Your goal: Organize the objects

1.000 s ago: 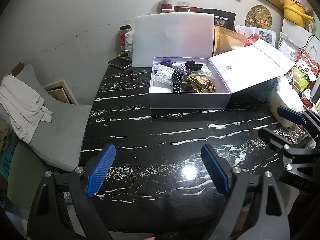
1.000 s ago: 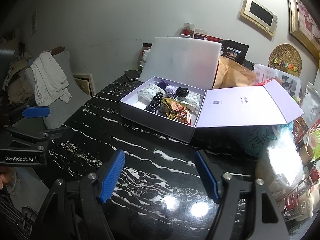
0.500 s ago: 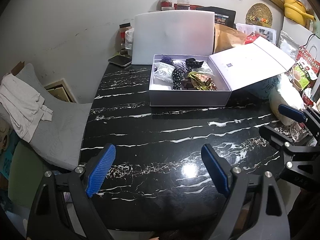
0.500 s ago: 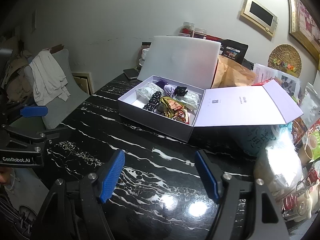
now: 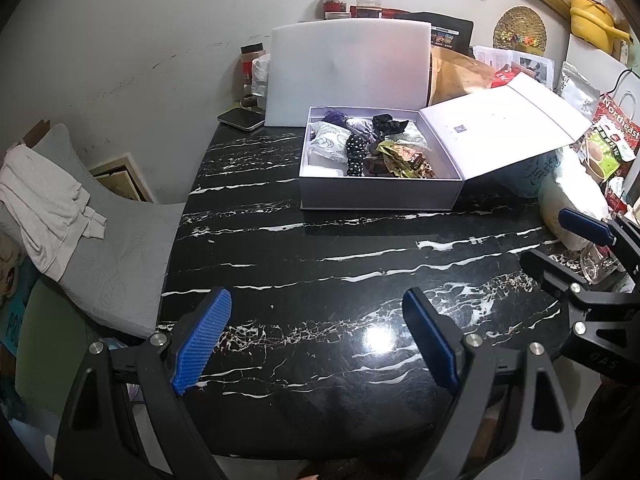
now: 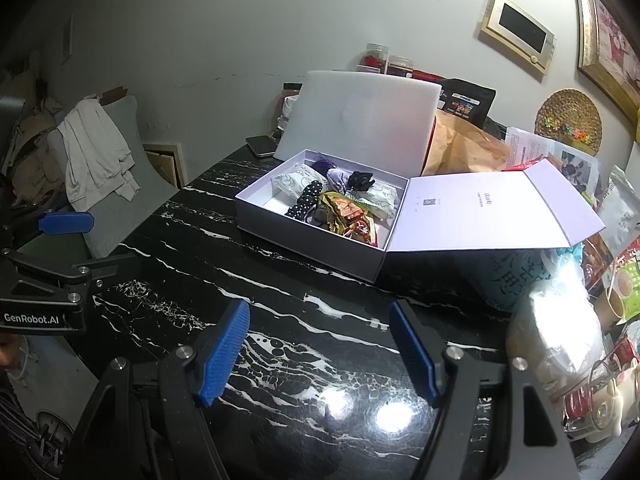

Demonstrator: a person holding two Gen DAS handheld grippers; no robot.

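Black marble tabletop (image 5: 320,264) fills my view, bare across its near half, with clutter banked along the far and right edges. On its far side sits the open lavender box (image 5: 380,196), its lid (image 5: 500,132) folded out to the right and resting on the bags there. The box's long side runs left to right across my line of approach, straight ahead of both tools and well apart from them. Inside lies a jumble: white pouches, a dotted black fabric piece (image 5: 355,152), a crinkled foil wrapper (image 5: 400,160). I hold the left tool (image 5: 316,340) spread wide and empty over the near edge; the right tool (image 6: 320,352) is likewise spread and empty. I judge neither clearly nearer, though the wrapper lies toward the right tool's side.
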